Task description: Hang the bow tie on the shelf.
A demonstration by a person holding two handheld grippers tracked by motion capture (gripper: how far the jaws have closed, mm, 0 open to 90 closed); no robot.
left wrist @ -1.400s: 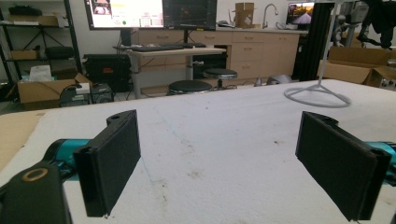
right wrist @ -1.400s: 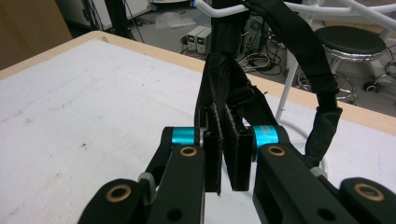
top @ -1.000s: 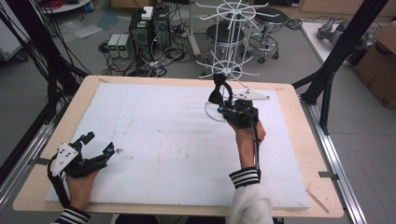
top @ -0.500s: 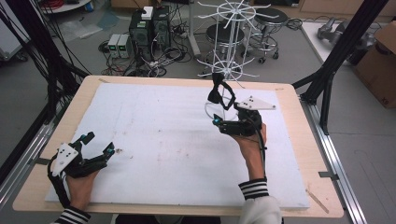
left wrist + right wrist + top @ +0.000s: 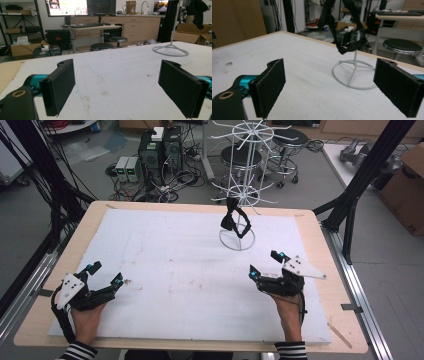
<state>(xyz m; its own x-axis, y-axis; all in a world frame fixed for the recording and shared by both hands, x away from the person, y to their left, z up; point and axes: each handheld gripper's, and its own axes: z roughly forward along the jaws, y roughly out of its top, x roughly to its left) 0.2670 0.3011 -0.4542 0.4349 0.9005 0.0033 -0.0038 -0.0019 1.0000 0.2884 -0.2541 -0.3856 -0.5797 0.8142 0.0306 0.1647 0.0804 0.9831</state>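
Right gripper (image 5: 265, 264) at 4 o'clock on the desk (image 5: 165, 215), jaws just opened wide, nothing between them. Black strap (image 5: 233, 218) draped on white wire stand (image 5: 237, 239) at 1 o'clock, apart from it. Left gripper (image 5: 104, 275) at 8 o'clock, agape, empty.

left gripper (image 5: 102, 274) low at near-left, jaws apart, right gripper (image 5: 262, 265) near-right, jaws just opened wide, empty
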